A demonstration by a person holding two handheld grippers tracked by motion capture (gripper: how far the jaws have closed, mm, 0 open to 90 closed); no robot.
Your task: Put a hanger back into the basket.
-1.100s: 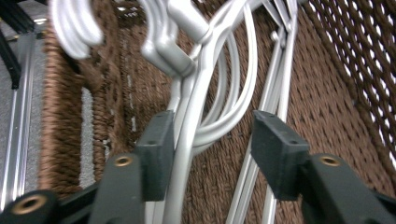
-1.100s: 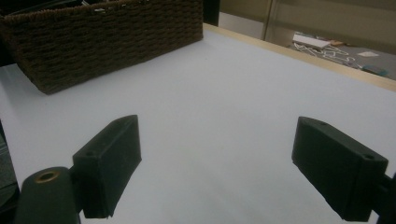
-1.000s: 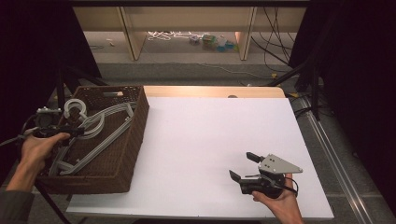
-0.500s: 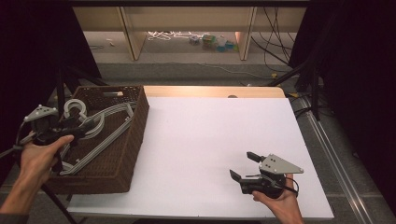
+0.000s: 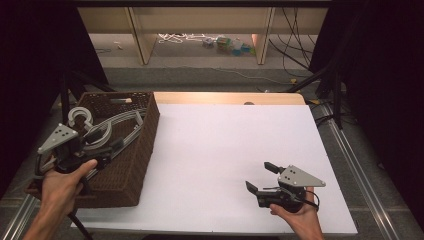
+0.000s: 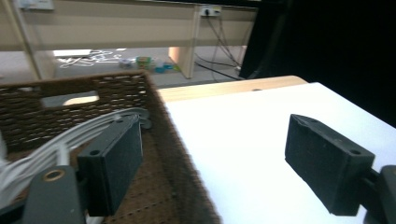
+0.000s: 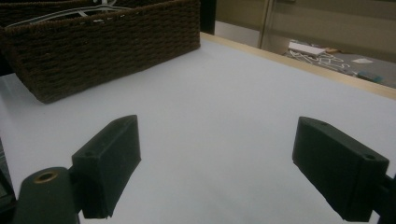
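Two grippers, both wide open and empty: left gripper (image 5: 107, 150) over the basket (image 5: 135, 165) of hangers (image 5: 112, 125); right gripper (image 5: 260, 179) low above the table (image 5: 225, 145). We judge tangled hangers likely to snag on lifting.

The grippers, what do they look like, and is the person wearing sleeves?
Both the left gripper and the right gripper are black, with two blocky, flat-faced jaws. Each carries a grey three-cornered plate dotted with small holes, and a dark cable trails from each. No sleeves show; the forearms are bare.
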